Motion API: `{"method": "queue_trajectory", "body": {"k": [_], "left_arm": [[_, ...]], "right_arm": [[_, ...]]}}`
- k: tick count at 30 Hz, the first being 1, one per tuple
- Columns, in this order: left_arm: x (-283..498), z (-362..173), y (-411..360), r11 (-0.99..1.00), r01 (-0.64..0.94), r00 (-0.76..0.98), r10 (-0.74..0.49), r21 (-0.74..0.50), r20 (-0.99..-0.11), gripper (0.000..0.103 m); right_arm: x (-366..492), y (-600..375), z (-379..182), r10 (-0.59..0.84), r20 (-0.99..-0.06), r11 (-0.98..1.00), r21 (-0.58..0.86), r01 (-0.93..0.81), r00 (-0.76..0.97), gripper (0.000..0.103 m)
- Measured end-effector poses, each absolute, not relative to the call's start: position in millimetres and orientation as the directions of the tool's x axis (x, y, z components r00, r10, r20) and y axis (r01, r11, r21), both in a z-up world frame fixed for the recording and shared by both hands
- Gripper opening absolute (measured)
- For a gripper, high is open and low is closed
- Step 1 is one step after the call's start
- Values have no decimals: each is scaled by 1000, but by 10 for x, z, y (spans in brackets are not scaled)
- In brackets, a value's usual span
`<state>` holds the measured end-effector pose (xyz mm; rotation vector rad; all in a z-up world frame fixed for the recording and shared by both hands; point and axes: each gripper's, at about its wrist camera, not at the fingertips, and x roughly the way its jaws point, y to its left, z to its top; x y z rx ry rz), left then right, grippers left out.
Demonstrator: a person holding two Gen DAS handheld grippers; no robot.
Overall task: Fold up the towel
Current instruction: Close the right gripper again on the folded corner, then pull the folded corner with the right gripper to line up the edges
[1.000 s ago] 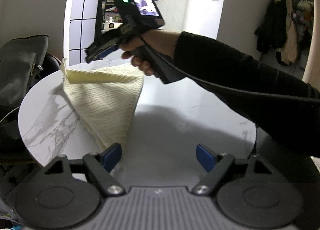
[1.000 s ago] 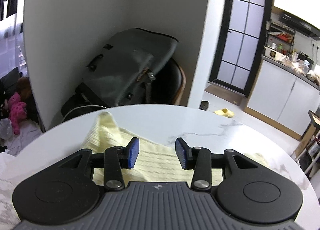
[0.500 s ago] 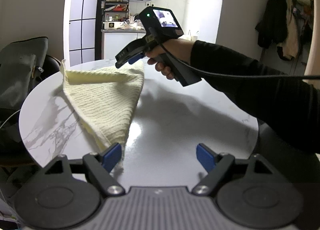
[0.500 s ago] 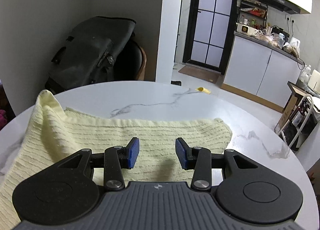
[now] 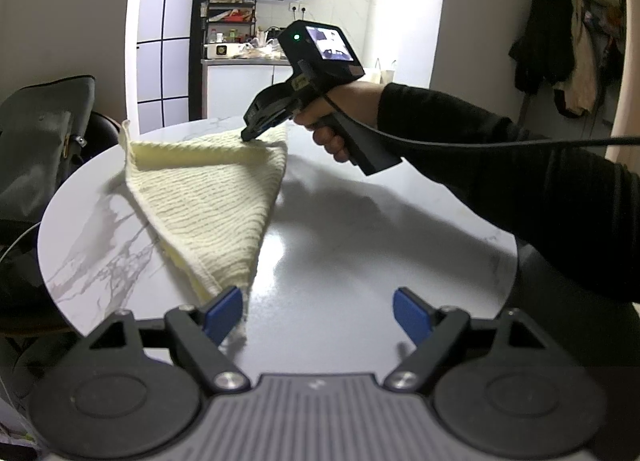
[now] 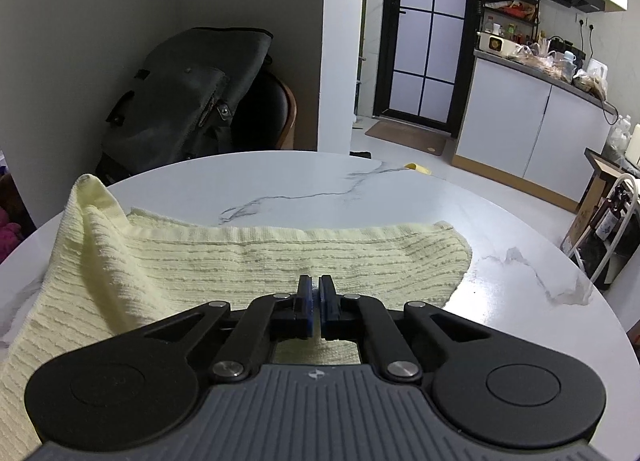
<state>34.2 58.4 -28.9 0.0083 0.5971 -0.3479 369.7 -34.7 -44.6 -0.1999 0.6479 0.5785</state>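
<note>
- Towel (image 5: 208,209): pale yellow, ribbed weave, lying on the round white marble tabletop (image 5: 360,229). In the left wrist view it forms a long triangle, wide at the far edge of the tabletop and tapering to a point at the near edge. One corner stands up at the far left rim (image 6: 86,185).
- Left claw (image 5: 316,315): blue pads wide apart, hovering at the near edge of the tabletop. The narrow tip of the towel lies just beside the left pad (image 5: 222,313), on its inner side; whether cloth and pad touch cannot be told. The right pad is over bare marble, well apart from the towel.
- Right claw (image 6: 315,307): blue pads drawn together with only a thin slit between them, tips down on the towel's upper layer near its far right corner. The pads appear to pinch the cloth, though the fold held is hidden by the pads. In the left wrist view the same claw (image 5: 256,131) sits nose-down on the towel's far end, held by a hand (image 5: 340,113) in a black sleeve.
- Surroundings: dark grey bag (image 6: 188,97) on a chair beyond the left rim of the tabletop; kitchen counter (image 6: 532,109) with white cabinets to the right; coats hanging on a wall (image 5: 560,45).
</note>
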Motion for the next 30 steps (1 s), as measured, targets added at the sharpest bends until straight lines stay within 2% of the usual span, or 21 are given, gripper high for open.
{"method": "queue_trajectory", "body": {"k": [4,7,9,10,11,13,15,17,18,30], "left_arm": [[353,-296,586,943,321,772,-316,-91,-552,85],[362,-300,585,944,318,772,-313,-91,-553,85],[363,-302,586,944,318,772,-312,-89,-554,85],[365,-303,585,944,318,771,-311,-87,-555,85],[366,-303,584,944,319,771,-311,-86,-556,85],[365,-302,586,944,319,771,-311,-86,-556,85],[362,-300,588,944,319,770,-311,-86,-556,85],[358,-301,591,944,320,771,-311,-84,-556,85],[355,-303,591,944,321,772,-311,-84,-555,85],[348,-299,613,944,317,771,-312,-90,-555,85]], "right_arm": [[3675,-364,-406,444,-605,832,4,-555,661,3],[3701,-338,-390,434,-612,841,13,-540,661,8],[3695,-354,-381,436,-610,841,15,-541,661,27],[3693,-361,-376,437,-609,840,15,-542,662,41],[3690,-369,-371,439,-608,840,16,-542,662,41],[3685,-385,-361,441,-606,840,17,-543,662,41],[3680,-400,-351,443,-604,839,19,-544,663,35],[3674,-416,-341,445,-602,838,20,-545,663,9],[3672,-423,-336,446,-601,838,21,-545,663,7],[3640,-517,-277,459,-588,835,29,-550,665,4]]}}
